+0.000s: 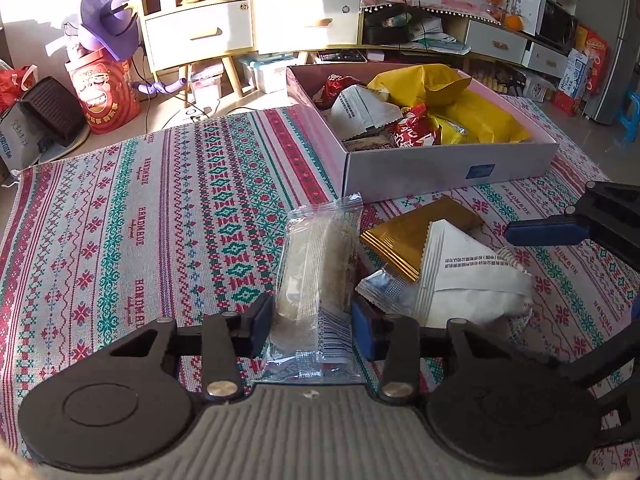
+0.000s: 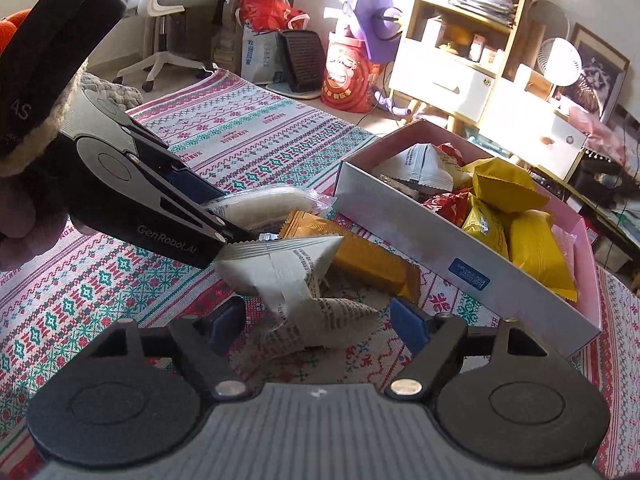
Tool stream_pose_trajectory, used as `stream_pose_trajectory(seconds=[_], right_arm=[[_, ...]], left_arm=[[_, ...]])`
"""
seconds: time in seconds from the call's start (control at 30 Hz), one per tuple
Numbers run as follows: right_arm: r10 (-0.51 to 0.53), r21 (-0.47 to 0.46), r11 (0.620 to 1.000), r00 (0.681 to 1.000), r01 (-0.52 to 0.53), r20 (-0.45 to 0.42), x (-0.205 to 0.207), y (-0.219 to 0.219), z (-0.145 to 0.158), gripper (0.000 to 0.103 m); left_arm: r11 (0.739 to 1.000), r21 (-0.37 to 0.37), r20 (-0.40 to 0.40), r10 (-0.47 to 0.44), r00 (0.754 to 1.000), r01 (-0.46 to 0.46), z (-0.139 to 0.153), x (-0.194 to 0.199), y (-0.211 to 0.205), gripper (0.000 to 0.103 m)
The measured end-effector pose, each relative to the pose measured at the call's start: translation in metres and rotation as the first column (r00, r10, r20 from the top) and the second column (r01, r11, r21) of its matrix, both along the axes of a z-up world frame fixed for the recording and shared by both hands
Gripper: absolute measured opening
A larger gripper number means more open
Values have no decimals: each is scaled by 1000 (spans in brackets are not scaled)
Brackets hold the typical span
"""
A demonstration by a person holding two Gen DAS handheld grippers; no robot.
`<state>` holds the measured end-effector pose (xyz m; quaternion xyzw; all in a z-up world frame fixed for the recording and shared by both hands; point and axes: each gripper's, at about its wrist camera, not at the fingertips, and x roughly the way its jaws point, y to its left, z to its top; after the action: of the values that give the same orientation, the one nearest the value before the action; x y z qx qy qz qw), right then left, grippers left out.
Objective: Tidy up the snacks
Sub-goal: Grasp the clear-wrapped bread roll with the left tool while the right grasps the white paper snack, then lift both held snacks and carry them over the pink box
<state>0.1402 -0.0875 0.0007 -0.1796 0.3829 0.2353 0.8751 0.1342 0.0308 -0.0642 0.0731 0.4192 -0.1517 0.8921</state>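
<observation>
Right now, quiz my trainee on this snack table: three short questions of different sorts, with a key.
1. True or false: the box already holds yellow packets.
2. What sits between the fingers of the left gripper? A) a clear packet B) an orange C) a cup
3. Fill in: the gold packet lies ___ the box (inside/outside).

Key: 1 true; 2 A; 3 outside.
</observation>
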Motion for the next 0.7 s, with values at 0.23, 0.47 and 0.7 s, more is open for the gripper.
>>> stream_pose_trajectory(seconds=[0.23,0.47,0.7], right_arm=[[-7,2,1000,1000,7,6,2,-1,-1,62],[-23,29,999,1000,24,-17,3,-6,3,57],[-55,64,996,997,59,-56,4,-13,9,56]], left_arm=[[1000,-6,-8,18,1000,-18,1,-3,-2,44],[998,-23,-30,52,998,-53,3,-6,-2,42],[992,-63,-65,109,992,-113,9,-11,8,42]])
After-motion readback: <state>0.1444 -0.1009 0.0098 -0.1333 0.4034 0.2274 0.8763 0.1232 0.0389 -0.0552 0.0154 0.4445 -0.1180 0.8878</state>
